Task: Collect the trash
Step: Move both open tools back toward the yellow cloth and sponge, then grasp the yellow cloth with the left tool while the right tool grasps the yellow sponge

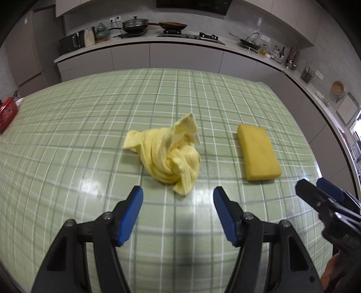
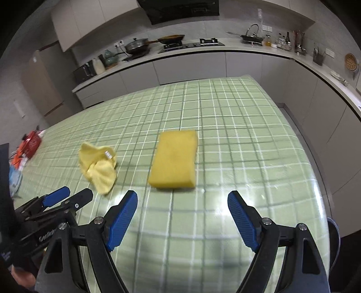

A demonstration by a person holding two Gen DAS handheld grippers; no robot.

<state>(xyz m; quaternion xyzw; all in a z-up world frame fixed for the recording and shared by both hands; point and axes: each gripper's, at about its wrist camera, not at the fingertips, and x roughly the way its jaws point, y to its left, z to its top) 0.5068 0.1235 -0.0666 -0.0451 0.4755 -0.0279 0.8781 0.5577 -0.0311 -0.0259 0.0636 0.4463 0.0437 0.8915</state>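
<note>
The left gripper (image 1: 178,191) tilts steeply downward, its blue-padded jaws parted with nothing between them. The right gripper (image 2: 182,196) beside it tilts down likewise, jaws spread wider and also empty.

Spread across the middle and lower frame: glossy green checked tablecloth (image 1: 67,146). Along the top, on a pale kitchen counter (image 1: 140,42): lidded pan (image 1: 135,24) beside a wok (image 1: 172,25), black hob (image 1: 191,36) just right of them. Upper left: green teapot (image 1: 102,30) and a black countertop appliance (image 1: 71,41). Upper right: cluster of bottles (image 1: 278,53), utensil holder (image 1: 307,74). Top edge: dark range hood (image 1: 194,5).
</note>
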